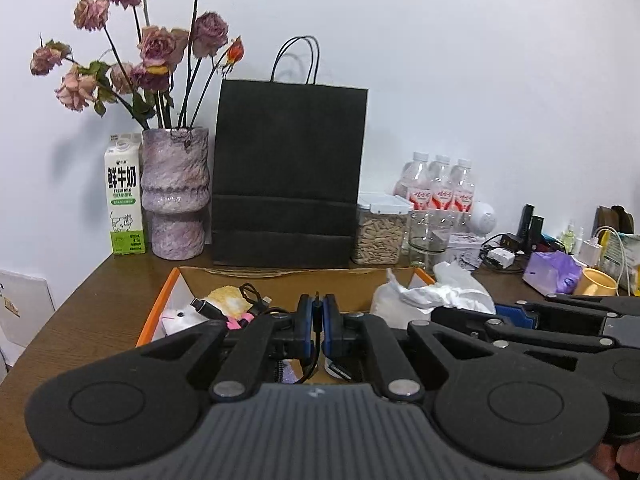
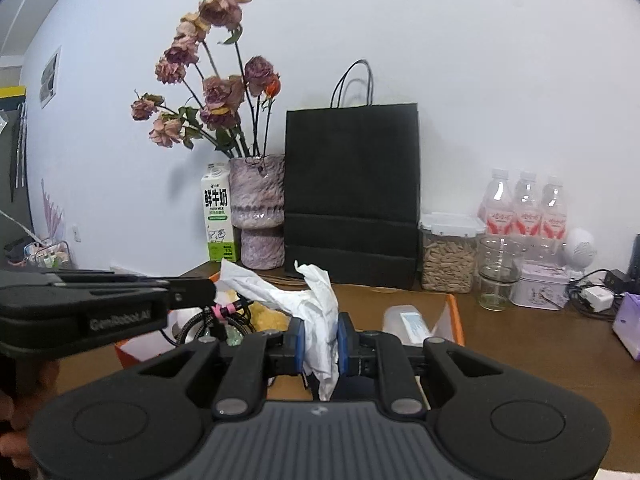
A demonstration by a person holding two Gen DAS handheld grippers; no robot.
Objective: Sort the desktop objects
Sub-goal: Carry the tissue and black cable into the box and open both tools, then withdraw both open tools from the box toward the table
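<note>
The left gripper (image 1: 318,322) is closed on a thin black cable (image 1: 316,334) that runs upright between its blue pads and trails down below them. The right gripper (image 2: 321,342) is clamped on a crumpled white tissue (image 2: 316,308), whose loose ends stand up above the pads and hang down beneath them. The two grippers sit side by side, close together, above an open cardboard box (image 1: 280,280) with orange edges (image 1: 160,304).

Inside the box, to the left, lie a coiled black cable with a pink tie (image 2: 222,312), a yellow plush piece (image 1: 228,298) and a small white toy (image 1: 178,316); to the right rests a clear plastic container (image 2: 406,322).

Beyond the box's far edge the desk (image 1: 80,320) is crowded along the wall: milk carton (image 1: 124,196), purple vase (image 1: 176,196) of dried roses (image 1: 160,46), black paper bag (image 1: 290,172), seed jar (image 1: 380,232), glass (image 1: 430,236) and three bottles (image 1: 440,184). Far right, chargers (image 1: 500,254), a purple pack (image 1: 552,274) and a yellow cup (image 1: 596,282) fill the desk. Bare wood shows left of the box up to the desk's left edge, and on the right between the box and the purple pack.
</note>
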